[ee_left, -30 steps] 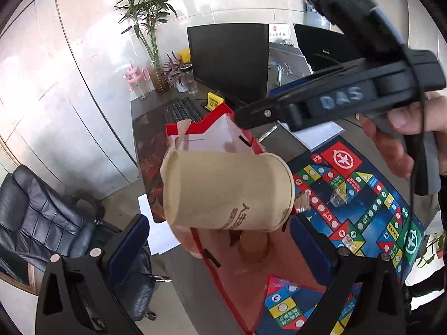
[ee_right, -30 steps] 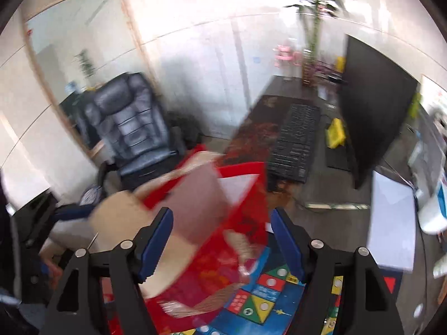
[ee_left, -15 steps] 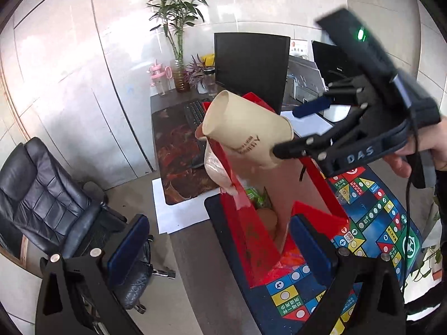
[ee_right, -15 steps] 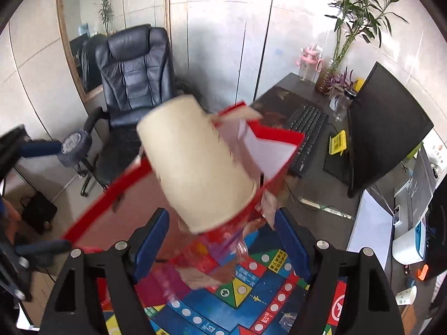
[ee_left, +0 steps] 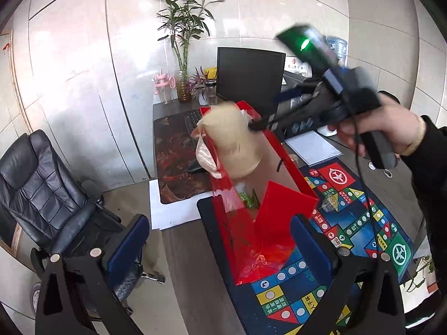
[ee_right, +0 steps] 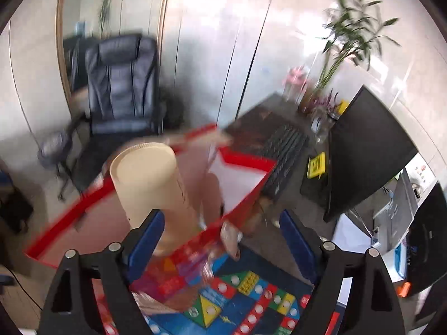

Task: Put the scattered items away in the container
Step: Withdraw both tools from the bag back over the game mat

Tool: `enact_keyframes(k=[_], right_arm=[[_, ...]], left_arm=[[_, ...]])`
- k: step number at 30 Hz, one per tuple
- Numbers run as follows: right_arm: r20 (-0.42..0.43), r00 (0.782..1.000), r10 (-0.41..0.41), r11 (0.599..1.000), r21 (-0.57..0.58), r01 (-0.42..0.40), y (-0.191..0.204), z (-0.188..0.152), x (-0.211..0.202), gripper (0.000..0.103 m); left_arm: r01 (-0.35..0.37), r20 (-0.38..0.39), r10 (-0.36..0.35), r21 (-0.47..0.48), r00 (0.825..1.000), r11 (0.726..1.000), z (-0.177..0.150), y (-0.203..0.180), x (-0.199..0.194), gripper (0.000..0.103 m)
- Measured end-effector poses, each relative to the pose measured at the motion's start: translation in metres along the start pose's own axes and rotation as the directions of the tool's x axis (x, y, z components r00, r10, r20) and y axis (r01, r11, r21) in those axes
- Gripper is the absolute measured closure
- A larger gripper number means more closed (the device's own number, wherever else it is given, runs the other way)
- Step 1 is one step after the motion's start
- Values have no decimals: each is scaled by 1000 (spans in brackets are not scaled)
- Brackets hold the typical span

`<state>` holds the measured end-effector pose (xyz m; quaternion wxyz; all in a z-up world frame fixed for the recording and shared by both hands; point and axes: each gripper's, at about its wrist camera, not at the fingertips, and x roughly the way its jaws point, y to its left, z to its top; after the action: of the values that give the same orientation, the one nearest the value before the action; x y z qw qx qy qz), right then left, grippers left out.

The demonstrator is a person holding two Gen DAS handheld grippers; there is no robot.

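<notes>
A red paper gift bag [ee_left: 282, 203] stands open on the game mat, and a beige paper cup [ee_left: 237, 145] tilts bottom-up in its mouth. A hand holds my right gripper [ee_left: 265, 111] above the bag. Its jaws are opening, and only one fingertip is near the cup. In the right wrist view the cup [ee_right: 151, 178] stands inside the bag [ee_right: 245, 164] just beyond the left finger of that gripper [ee_right: 222, 237], with no pad pressing on it. My left gripper [ee_left: 220, 248] hangs open in front of the bag, holding nothing. Something green [ee_left: 248, 198] lies inside the bag.
The colourful game mat [ee_left: 360, 223] covers the near desk, with a clear wrapped item [ee_left: 329, 203] on it. Behind are a black monitor [ee_left: 248, 78], keyboard [ee_right: 285, 153], bamboo vase [ee_left: 183, 89], pink bottle [ee_left: 162, 83] and white paper [ee_left: 313, 145]. A black office chair [ee_left: 42, 184] stands at the left.
The cup tipped from lying sideways to bottom-up and sank into the bag's mouth. My right jaws widened. My left gripper drew back from the bag, so more of the room shows.
</notes>
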<state>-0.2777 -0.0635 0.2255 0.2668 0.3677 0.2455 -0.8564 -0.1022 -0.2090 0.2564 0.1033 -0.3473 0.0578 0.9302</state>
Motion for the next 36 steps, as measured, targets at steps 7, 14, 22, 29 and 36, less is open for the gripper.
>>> enact_keyframes(k=[7, 14, 22, 29, 36], right_arm=[[107, 994, 30, 996, 86, -39, -4, -30, -23, 15], [220, 975, -5, 972, 229, -47, -6, -118, -93, 12], [141, 989, -44, 951, 311, -3, 36, -251, -115, 12], [60, 994, -86, 919, 390, 56, 55, -346, -108, 12], [-13, 996, -84, 878, 472, 80, 62, -408, -99, 12]], left_arm=[[17, 25, -17, 8, 1000, 1000, -18, -11, -15, 0], [-20, 20, 20, -19, 1000, 1000, -75, -49, -19, 0], [-69, -12, 69, -77, 998, 995, -140, -99, 4, 0], [-128, -31, 125, -109, 992, 986, -196, -150, 26, 0], [-91, -112, 75, -138, 991, 986, -225, -179, 48, 0]])
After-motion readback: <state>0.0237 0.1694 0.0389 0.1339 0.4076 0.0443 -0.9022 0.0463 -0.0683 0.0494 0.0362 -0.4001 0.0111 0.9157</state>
